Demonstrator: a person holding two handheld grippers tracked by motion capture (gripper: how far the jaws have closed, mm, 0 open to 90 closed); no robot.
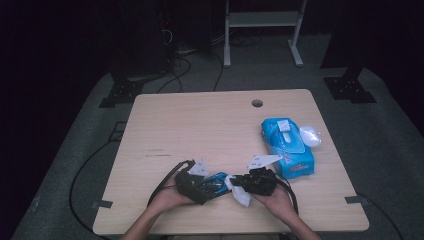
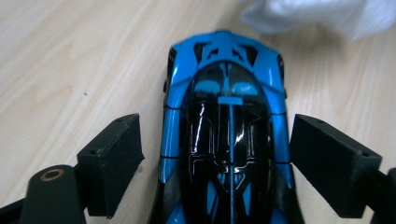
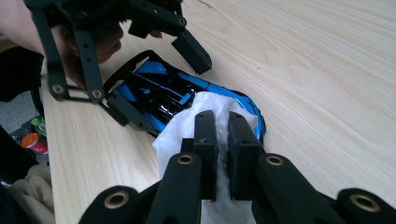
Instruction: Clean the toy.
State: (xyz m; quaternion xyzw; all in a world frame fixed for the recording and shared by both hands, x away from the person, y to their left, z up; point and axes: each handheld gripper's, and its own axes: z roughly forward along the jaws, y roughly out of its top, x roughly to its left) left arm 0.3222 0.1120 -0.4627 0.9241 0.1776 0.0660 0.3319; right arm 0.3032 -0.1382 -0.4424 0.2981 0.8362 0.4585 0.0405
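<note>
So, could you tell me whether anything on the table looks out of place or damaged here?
Nothing looks damaged or spilled. One small thing: the blue wipes pack near the right edge has its flap open, with a wipe poking out. The toy car sits flat between the left gripper's jaws.

Pale wooden tabletop; blue toy car at near edge, blue wipes pack at right, hole far.
</note>
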